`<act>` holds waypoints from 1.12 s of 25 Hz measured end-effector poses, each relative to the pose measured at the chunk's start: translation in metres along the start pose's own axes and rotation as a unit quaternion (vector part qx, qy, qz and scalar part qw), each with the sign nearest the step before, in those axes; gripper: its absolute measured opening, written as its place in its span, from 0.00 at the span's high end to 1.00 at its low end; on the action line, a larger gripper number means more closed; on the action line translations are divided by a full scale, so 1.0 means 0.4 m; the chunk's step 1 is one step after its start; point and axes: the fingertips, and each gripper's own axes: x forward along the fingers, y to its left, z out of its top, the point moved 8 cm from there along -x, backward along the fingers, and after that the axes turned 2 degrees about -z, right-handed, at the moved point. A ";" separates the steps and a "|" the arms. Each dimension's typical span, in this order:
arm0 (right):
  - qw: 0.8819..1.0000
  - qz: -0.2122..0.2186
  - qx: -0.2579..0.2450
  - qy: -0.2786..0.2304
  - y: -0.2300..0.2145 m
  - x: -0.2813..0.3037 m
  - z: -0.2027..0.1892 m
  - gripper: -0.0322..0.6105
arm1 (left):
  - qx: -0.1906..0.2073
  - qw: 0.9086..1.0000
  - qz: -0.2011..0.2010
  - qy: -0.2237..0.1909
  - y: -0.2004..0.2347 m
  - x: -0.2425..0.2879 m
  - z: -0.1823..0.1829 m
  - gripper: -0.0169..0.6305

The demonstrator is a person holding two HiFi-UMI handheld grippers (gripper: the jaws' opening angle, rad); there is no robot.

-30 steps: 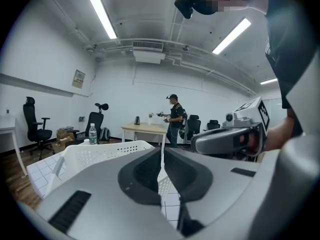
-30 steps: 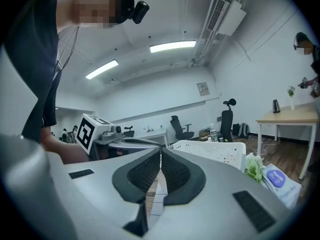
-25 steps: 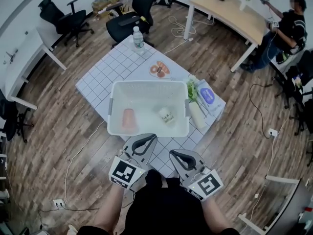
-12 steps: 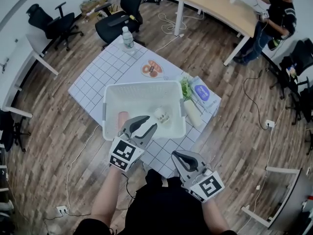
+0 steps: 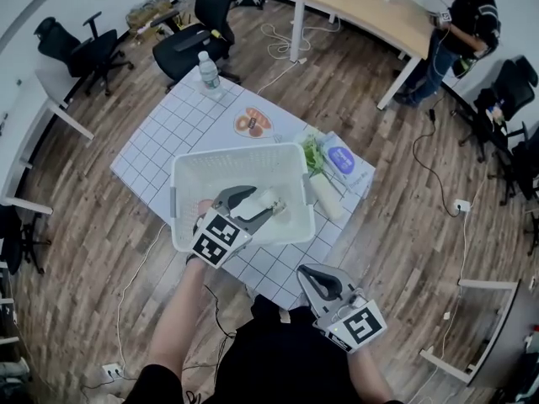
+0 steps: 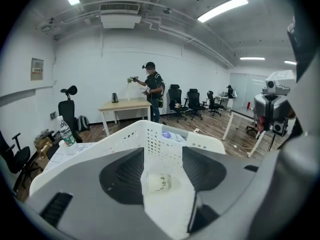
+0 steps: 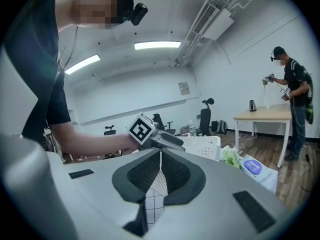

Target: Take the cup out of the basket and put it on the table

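Note:
A white paper cup [image 5: 263, 203] with small print lies on its side on the floor of the white basket [image 5: 236, 152], right of the middle. My left gripper [image 5: 268, 199] reaches down into the basket. Its jaws have just been opening and now stand wide, with the cup [image 6: 160, 182] low between them and a little ahead, untouched. My right gripper [image 5: 306, 273] hangs shut and empty at the near edge of the grid-cloth table [image 5: 168, 133]. In the right gripper view its jaws [image 7: 160, 156] meet, and the basket [image 7: 205, 144] shows beyond.
An orange cup [image 5: 202, 208] lies at the basket's left. On the table stand a water bottle [image 5: 207, 70], a plate of pastries [image 5: 252, 124], greens [image 5: 313, 154], a blue packet [image 5: 341, 160] and a white radish [image 5: 324, 196]. Office chairs and a person at a desk [image 5: 455, 23] are beyond.
My left gripper has moved forward from the table's near edge and down into the basket, and its jaws have gone from shut to wide open. The right gripper stays put.

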 end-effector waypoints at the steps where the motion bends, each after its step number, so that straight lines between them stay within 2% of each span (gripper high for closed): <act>1: 1.000 -0.003 0.000 0.001 -0.001 -0.002 0.000 0.91 | 0.002 1.000 -0.003 0.009 0.009 0.012 -0.006 0.60; 13: 1.000 -0.022 0.005 0.010 -0.015 -0.014 -0.002 0.91 | 0.008 0.995 -0.036 0.095 0.081 0.142 -0.072 0.57; 21: 0.999 -0.027 0.013 0.012 -0.023 -0.022 -0.011 0.91 | -0.023 0.984 -0.077 0.157 0.096 0.245 -0.156 0.57; 28: 0.999 -0.025 0.020 0.017 -0.029 -0.025 -0.020 0.91 | -0.048 0.977 -0.085 0.190 0.113 0.312 -0.206 0.57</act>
